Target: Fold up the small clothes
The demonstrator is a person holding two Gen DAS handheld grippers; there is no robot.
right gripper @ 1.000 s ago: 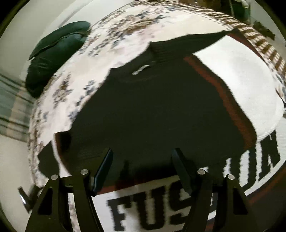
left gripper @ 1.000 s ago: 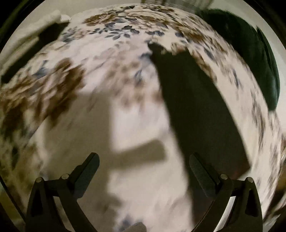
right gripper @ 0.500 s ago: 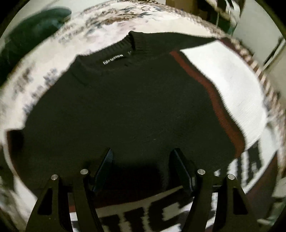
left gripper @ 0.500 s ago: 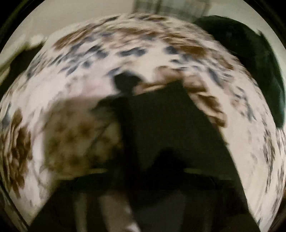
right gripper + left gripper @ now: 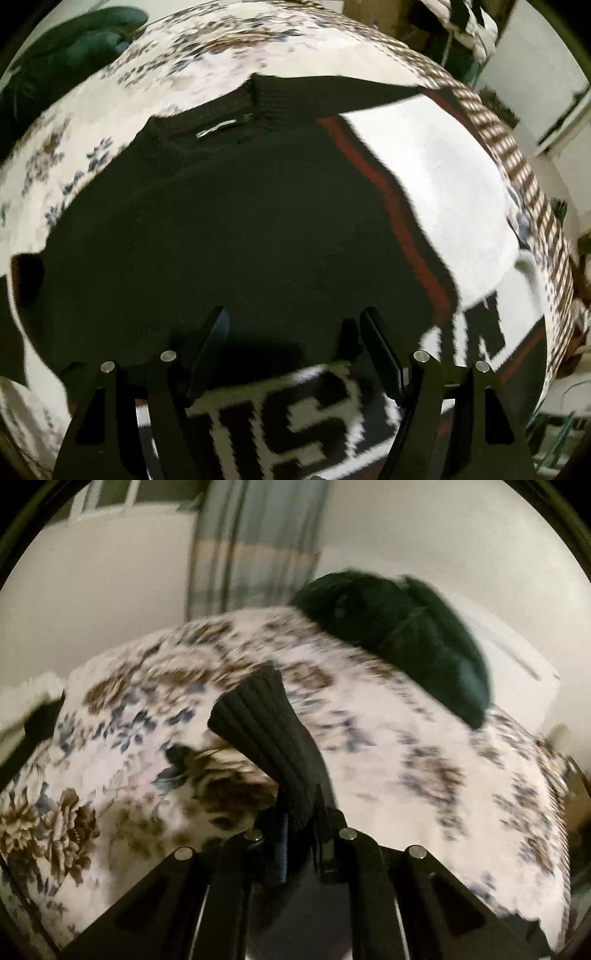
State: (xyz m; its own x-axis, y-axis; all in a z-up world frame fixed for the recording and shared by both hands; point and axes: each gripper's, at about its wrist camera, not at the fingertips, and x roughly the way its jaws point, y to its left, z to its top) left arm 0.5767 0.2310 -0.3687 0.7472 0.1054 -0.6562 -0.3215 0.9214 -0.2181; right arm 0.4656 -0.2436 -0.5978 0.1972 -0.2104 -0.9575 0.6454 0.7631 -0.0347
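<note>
Sleeve cuff (image 5: 258,731) now pinched and lifted off the bed (image 5: 424,738) by the left hand-held gripper (image 5: 299,827), which a second ago hung wide open over bare cover
Sweater (image 5: 229,229) lies flat on the floral bed, collar at the far side; right hand-held gripper (image 5: 295,350) hovers over its dark body, jaws wide and holding nothing; the sleeve looks ready to fold in; a dark green pillow (image 5: 424,638) sits far right

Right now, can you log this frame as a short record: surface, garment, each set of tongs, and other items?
surface: floral bedspread
garment: black sweater with white panels, a red stripe and block letters, spread flat
left tongs: shut on the sweater's ribbed cuff, cuff raised off the bedspread
right tongs: open, over the sweater's black area, nothing between the jaws
other: dark green pillow; striped curtain
</note>
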